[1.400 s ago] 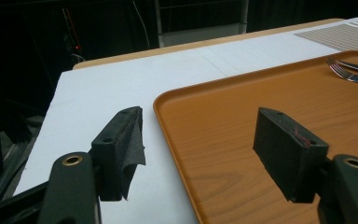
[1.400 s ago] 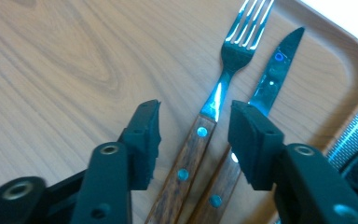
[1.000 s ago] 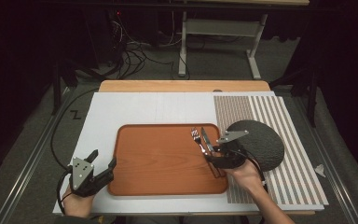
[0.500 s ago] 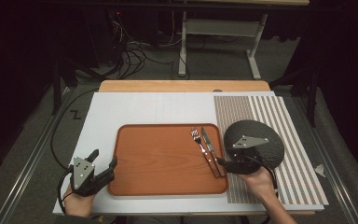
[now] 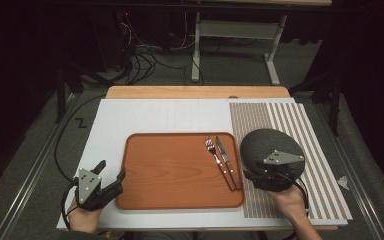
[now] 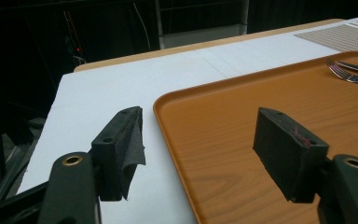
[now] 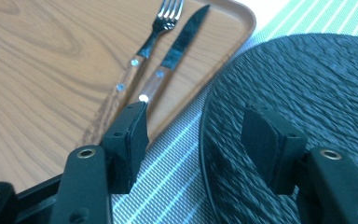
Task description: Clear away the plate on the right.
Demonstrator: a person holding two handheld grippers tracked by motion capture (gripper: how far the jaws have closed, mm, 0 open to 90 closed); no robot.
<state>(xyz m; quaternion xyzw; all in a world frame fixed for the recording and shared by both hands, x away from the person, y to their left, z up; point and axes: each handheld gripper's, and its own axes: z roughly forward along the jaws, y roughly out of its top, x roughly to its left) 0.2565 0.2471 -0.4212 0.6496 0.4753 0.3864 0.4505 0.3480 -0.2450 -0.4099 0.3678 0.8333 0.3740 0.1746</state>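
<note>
Since a second ago, my right gripper (image 5: pixel 256 176) has let go of the cutlery and drawn back to four o'clock, jaws apart, empty, over the round dark woven placemat (image 5: pixel 271 148). On the white table cover (image 5: pixel 165 117), the rectangular orange wood-grain tray (image 5: pixel 175 167) carries a wooden-handled fork (image 5: pixel 219 162) and a wooden-handled knife (image 5: pixel 228 162) touching along its three-o'clock edge. My left gripper (image 5: pixel 111 174) rests spread at the tray's eight-o'clock corner, holding nothing.

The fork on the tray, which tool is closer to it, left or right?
Right. The right tool sits just beside the tray's right edge, close to the fork. The left tool is at the tray's opposite, lower left corner.
</note>
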